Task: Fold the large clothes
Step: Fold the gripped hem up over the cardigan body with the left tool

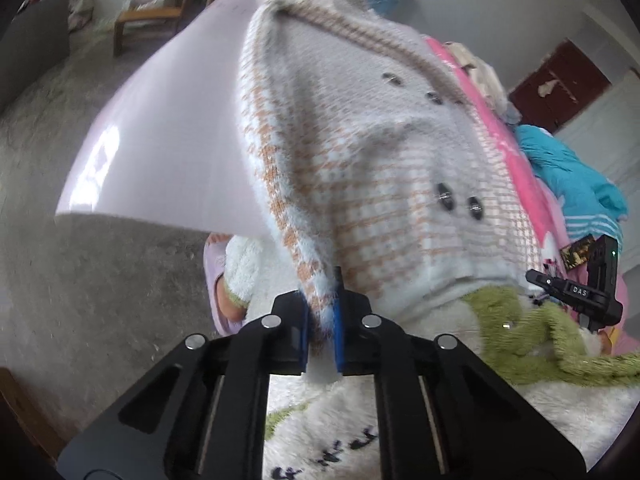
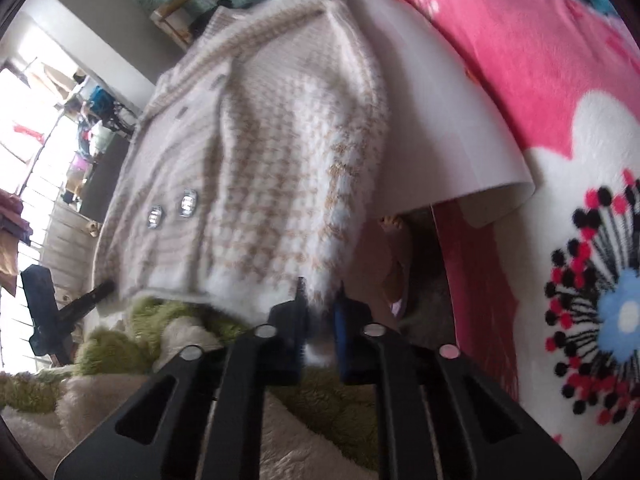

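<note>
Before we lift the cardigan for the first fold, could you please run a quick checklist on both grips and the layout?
1. Left gripper shut on cardigan hem: ok.
2. Right gripper shut on the hem: ok.
3. Buttons facing up: ok.
4. Cardigan lying on board: ok.
5. Fabric flat between the grips: not ok, ridges show.
6. Far collar edge straight: cannot tell.

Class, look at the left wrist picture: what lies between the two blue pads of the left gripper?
In the left wrist view, the fuzzy hem of the checked knit cardigan lies pinched between the left gripper pads.
</note>
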`<state>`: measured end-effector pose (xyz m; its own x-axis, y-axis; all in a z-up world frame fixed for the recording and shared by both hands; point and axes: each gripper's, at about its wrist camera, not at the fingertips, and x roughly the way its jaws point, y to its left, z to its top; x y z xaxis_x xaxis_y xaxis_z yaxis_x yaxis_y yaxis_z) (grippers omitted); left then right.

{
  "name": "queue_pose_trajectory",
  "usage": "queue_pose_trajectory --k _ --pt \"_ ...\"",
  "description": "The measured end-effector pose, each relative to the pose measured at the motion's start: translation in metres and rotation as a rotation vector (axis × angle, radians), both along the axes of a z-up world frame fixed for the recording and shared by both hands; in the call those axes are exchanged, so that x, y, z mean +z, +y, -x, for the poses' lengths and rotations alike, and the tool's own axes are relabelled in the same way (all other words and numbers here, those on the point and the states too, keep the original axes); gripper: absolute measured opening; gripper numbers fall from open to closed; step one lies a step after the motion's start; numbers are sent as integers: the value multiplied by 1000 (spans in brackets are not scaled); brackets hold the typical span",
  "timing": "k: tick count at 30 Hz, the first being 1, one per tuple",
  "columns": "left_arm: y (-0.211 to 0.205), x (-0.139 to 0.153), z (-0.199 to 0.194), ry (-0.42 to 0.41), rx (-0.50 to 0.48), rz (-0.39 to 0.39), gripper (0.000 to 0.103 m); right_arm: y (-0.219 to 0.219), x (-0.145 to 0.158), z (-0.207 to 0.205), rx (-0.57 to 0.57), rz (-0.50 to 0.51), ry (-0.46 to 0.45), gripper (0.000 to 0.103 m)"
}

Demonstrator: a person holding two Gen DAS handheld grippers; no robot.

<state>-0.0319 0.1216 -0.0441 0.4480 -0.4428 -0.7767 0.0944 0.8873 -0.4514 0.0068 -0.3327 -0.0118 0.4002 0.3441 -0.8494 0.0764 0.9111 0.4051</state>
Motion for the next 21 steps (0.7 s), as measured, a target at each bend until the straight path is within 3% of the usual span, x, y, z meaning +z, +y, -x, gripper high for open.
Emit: queue_pose_trajectory --k 7,11,21 --pt "1 52 -9 -137 -23 87 7 -1 44 -12 -6 -41 -155 8" --pt "-3 74 -30 -202 -18 86 7 -2 62 -29 -2 -54 -226 8" --pt "3 85 -97 -215 32 89 7 -7 79 -87 -19 -71 -322 8"
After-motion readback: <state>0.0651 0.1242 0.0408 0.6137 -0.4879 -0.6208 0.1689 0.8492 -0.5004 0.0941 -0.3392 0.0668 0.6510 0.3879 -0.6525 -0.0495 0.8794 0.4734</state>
